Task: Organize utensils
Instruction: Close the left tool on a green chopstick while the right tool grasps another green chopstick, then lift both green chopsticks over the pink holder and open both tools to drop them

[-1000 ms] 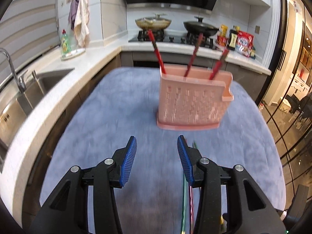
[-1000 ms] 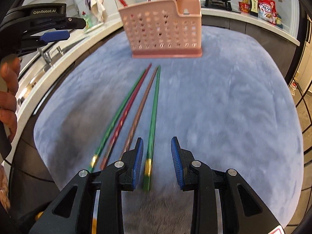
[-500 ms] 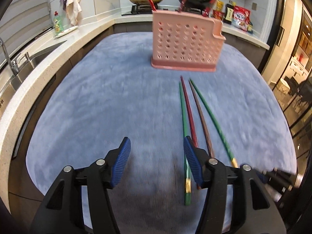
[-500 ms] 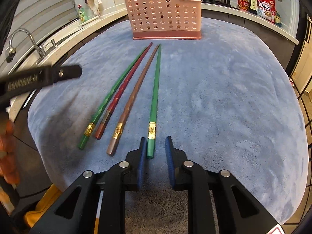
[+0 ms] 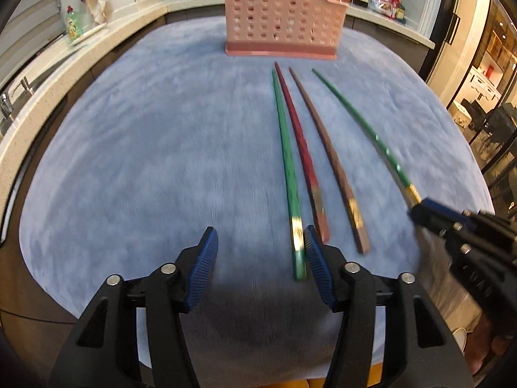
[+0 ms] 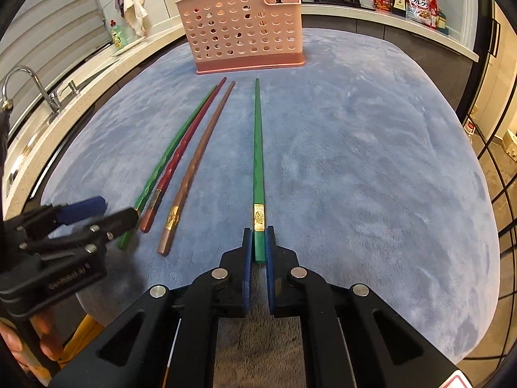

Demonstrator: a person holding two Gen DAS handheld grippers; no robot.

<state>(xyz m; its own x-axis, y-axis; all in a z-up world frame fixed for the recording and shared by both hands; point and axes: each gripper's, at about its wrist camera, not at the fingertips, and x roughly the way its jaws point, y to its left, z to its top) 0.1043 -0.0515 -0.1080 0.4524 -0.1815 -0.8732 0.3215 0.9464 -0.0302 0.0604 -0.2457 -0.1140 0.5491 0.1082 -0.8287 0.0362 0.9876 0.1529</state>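
Right tool (image 6: 257,249) clamps green chopstick (image 6: 257,148) butt end; tip toward rack (image 6: 242,32).

Your left gripper (image 5: 260,260) hovers with its jaws spread wide above the blue-covered tabletop (image 5: 145,148). Its right finger sits just beside the butt end of the left green chopstick (image 5: 287,171), whether touching is unclear. Beside that lie the red chopstick (image 5: 300,152) and the brown chopstick (image 5: 329,158). Your right gripper (image 5: 420,208), blurred, is at the gold-banded end of the right green chopstick (image 5: 365,126). The pink perforated holder (image 5: 281,13) stands beyond the tips.
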